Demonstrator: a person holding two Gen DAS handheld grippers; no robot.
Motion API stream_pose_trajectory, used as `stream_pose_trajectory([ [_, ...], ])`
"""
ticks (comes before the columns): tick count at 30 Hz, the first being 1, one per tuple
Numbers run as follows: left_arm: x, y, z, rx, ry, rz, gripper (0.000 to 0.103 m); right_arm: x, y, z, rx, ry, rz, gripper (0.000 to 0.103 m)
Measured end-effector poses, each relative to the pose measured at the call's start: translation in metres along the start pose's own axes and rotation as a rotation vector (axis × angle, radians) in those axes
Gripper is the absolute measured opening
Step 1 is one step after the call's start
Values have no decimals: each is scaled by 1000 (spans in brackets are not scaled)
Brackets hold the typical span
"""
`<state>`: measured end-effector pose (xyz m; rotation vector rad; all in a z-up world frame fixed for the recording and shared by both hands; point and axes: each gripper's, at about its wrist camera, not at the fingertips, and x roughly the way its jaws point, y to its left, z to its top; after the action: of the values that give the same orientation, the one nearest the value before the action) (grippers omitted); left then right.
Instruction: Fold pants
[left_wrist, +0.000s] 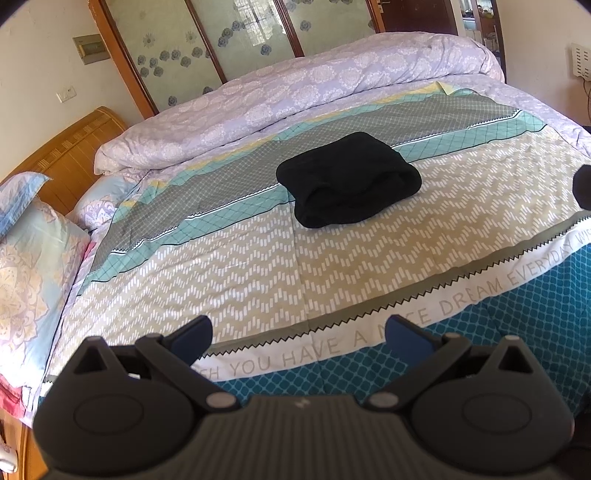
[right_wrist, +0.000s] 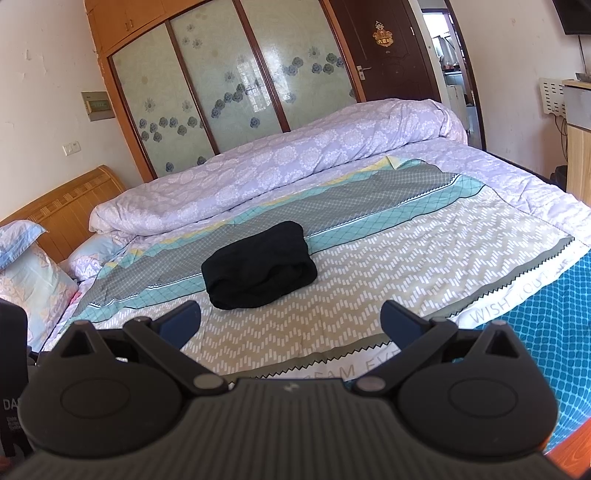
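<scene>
The black pants (left_wrist: 347, 179) lie folded into a compact bundle on the patterned bedspread (left_wrist: 258, 258), near the middle of the bed. They also show in the right wrist view (right_wrist: 258, 266). My left gripper (left_wrist: 299, 332) is open and empty, held back over the bed's near edge, well short of the pants. My right gripper (right_wrist: 290, 319) is open and empty, also back from the pants, which lie just beyond its left finger. A dark part of the other gripper shows at the right edge of the left wrist view (left_wrist: 583, 186).
A rolled lilac quilt (left_wrist: 295, 96) lies along the far side of the bed. Pillows (left_wrist: 33, 258) and a wooden headboard (left_wrist: 74, 155) are at the left. A wardrobe with frosted sliding doors (right_wrist: 229, 85) and a dark door (right_wrist: 388, 48) stand behind.
</scene>
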<state>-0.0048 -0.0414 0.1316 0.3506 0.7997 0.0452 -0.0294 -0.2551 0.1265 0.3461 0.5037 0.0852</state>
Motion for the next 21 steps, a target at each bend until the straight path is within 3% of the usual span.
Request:
stream_pose_trajectory([
  [21, 0, 0, 2, -17, 9, -17, 103, -1, -1, 0, 12, 3, -1, 103],
])
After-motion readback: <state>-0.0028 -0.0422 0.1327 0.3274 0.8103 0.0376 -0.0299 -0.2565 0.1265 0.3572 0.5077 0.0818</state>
